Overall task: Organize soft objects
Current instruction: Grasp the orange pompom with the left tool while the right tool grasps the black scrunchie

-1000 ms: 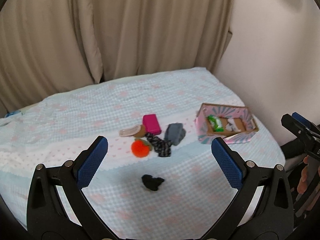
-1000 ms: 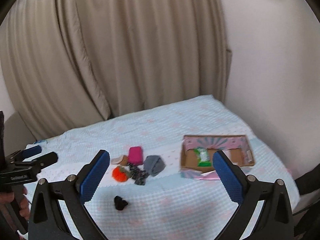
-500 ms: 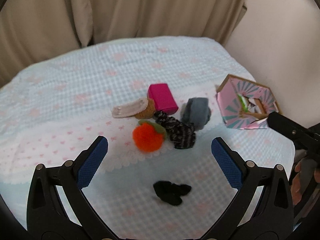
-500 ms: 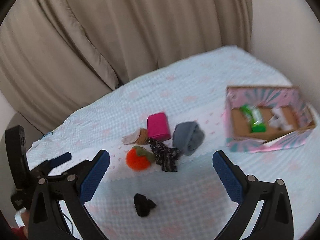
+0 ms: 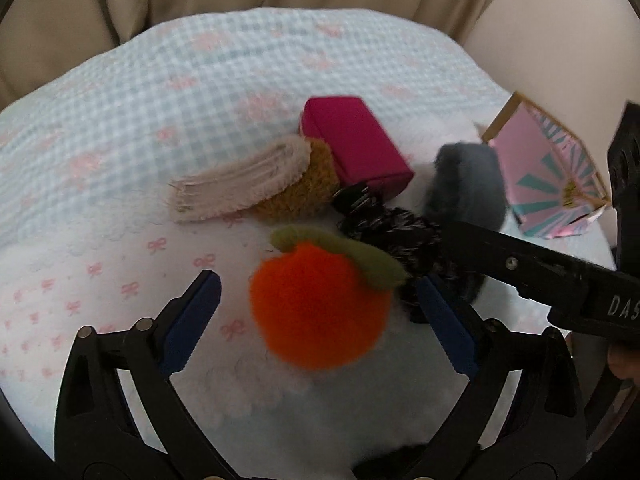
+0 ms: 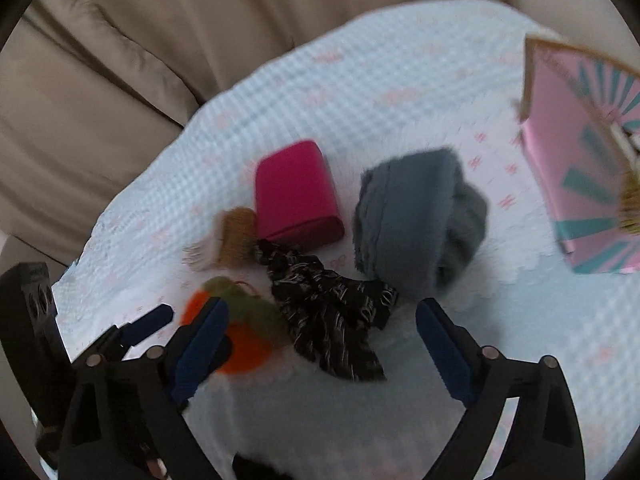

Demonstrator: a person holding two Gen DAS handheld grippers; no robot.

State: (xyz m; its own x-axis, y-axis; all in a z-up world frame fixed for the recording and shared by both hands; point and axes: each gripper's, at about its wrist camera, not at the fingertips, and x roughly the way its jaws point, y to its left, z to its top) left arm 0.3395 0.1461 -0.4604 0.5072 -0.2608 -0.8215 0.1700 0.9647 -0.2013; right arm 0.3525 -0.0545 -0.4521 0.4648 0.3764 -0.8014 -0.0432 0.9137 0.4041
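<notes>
An orange plush fruit with a green leaf (image 5: pixel 320 308) lies on the bed, between the open fingers of my left gripper (image 5: pixel 318 320). It also shows in the right wrist view (image 6: pixel 244 332). My right gripper (image 6: pixel 320 344) is open over a black patterned scrunchie (image 6: pixel 328 320), which also shows in the left wrist view (image 5: pixel 400 236). A grey fuzzy cloth (image 6: pixel 416 216), a magenta pouch (image 6: pixel 296 192) and a beige and brown plush piece (image 5: pixel 260 176) lie just beyond. A small black item (image 6: pixel 256 468) peeks in at the bottom edge.
A pink and teal patterned box (image 6: pixel 584 160) stands at the right on the light blue checked bedspread (image 5: pixel 160 80). Beige curtains (image 6: pixel 160 40) hang behind the bed. The right gripper's body (image 5: pixel 560 280) crosses the right of the left wrist view.
Both grippers have moved down and forward toward the pile. The orange plush now sits between the left fingers and the scrunchie lies under the right gripper. Both stay open.
</notes>
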